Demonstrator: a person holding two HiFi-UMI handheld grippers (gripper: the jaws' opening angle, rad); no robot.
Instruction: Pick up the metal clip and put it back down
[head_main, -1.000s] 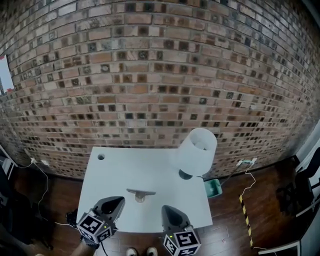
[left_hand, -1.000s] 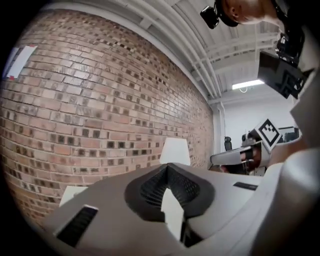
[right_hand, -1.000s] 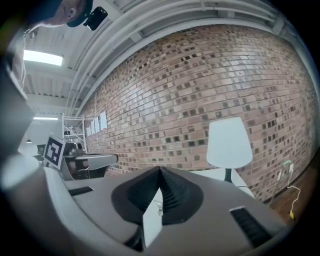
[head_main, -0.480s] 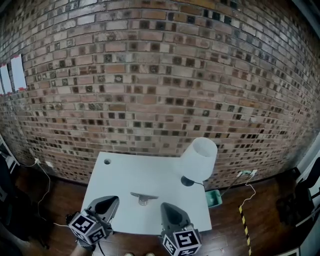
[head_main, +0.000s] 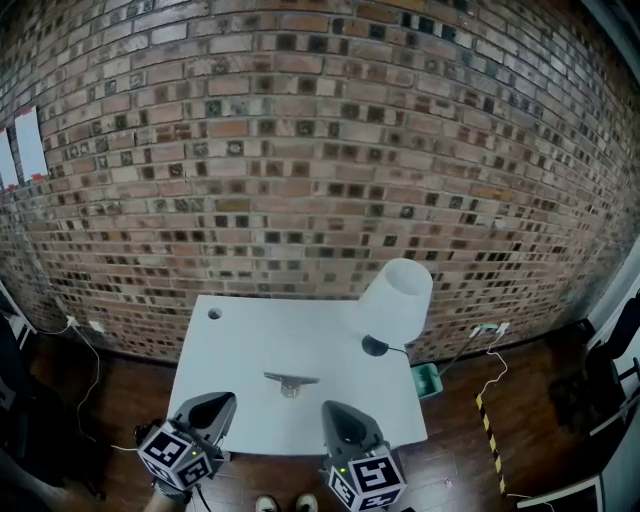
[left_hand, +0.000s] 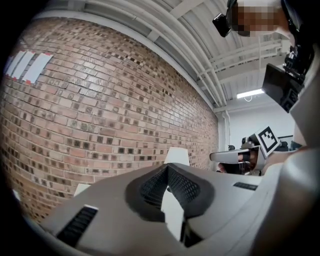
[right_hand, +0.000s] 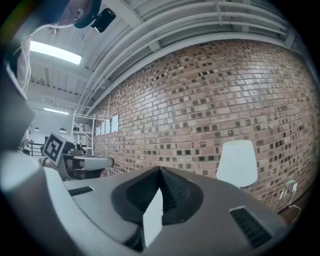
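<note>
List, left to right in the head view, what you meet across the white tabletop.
small round hole → metal clip → white lamp

A white counter (head_main: 240, 345) is gleaming against a red-brown brick wall (head_main: 300, 150) speckled with darker bricks, above a dark brown wooden floor (head_main: 520, 400). The metal clip (head_main: 291, 380) is showing grey, the lamp (head_main: 397, 298) white-shaded and black-based, while the grey left tool (head_main: 226, 400) and right tool (head_main: 335, 409) are wearing black-and-white square markers.
</note>
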